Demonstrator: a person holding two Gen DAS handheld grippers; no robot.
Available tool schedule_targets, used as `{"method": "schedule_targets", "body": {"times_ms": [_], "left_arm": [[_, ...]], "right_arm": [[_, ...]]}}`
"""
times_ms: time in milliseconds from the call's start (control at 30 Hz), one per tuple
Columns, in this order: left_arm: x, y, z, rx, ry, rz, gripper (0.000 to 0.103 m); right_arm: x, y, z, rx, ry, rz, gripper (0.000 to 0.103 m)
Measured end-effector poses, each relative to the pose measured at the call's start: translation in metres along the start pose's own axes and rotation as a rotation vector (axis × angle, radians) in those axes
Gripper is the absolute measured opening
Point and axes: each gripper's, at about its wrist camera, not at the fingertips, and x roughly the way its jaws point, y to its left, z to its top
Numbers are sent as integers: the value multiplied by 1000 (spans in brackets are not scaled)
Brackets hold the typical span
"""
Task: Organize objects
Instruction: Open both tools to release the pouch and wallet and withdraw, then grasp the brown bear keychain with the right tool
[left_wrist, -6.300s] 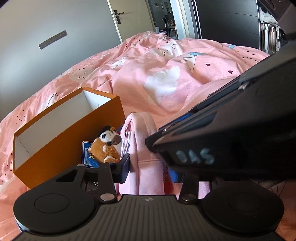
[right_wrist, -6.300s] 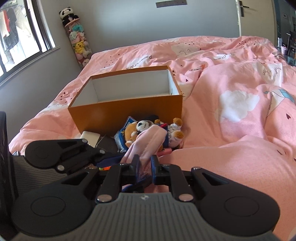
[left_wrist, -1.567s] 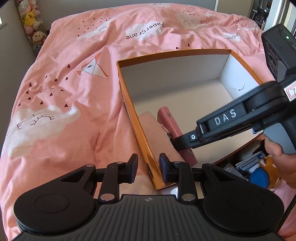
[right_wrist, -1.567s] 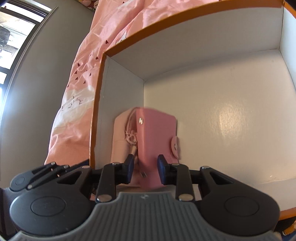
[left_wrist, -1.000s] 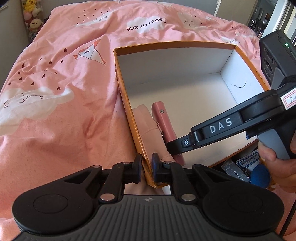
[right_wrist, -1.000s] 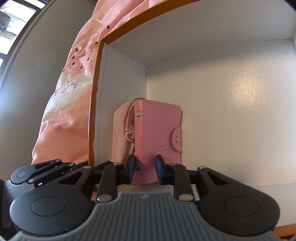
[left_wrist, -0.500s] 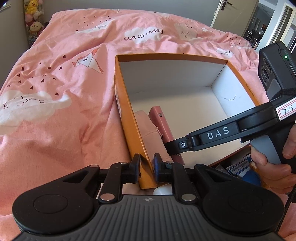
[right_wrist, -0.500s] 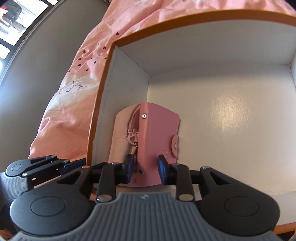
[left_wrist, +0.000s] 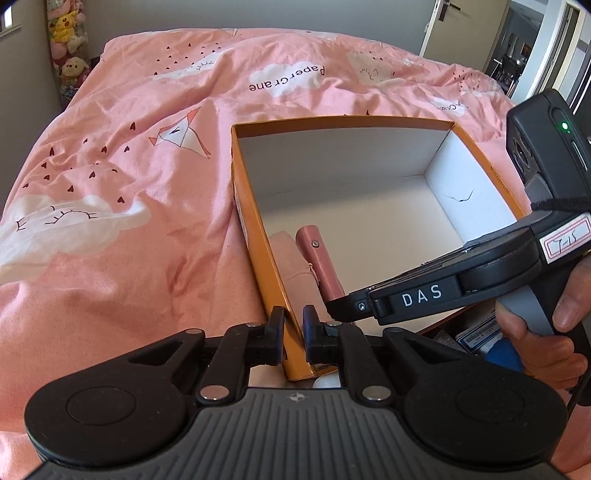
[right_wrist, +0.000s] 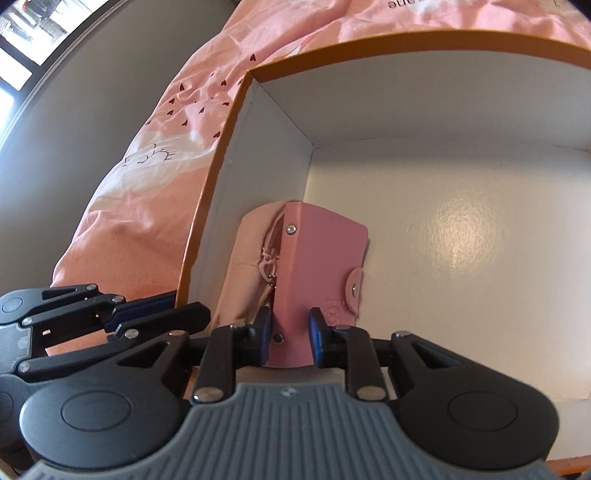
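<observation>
**Wallet stood in box corner; right release pending**

The left gripper (left_wrist: 293, 326) has its jaws nearly closed on the near-left wall of the orange box (left_wrist: 255, 229), a grip taken within the last second or so; before that they stood apart around the wall. The box sits on the pink bed (left_wrist: 122, 206).

The right gripper (right_wrist: 290, 332) has its jaws narrowly parted astride the lower edge of the pink wallet (right_wrist: 317, 266); whether they press it cannot be told. The wallet stands on edge in the box's near-left corner, against a pale pink pouch (right_wrist: 247, 269) at the left wall, little changed over the last second.

Judgement: placement is essentially complete. Further items (left_wrist: 476, 334) lie outside the box at near right, so sorting is unfinished.
</observation>
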Motion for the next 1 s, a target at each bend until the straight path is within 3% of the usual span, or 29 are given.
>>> {"method": "schedule_targets", "body": {"times_ms": [400,600,800,1000], "left_arm": [[-25,-4,1,-24,-65,22,20],[-52,-18,-2,-45,-121,10,27],[-86,-49,-18,-38,-187,-81,29],[-95,-78,-48,-32,-153,-165,29]], "right_arm": [[-21,-1,-3,-26,-70,-21,36],[-60,6,-14,-59,-157,-29,39],[-122,7,-57,-90,-305,-41,43],[-157,-4,-122,-76,-389,-130,44]]}}
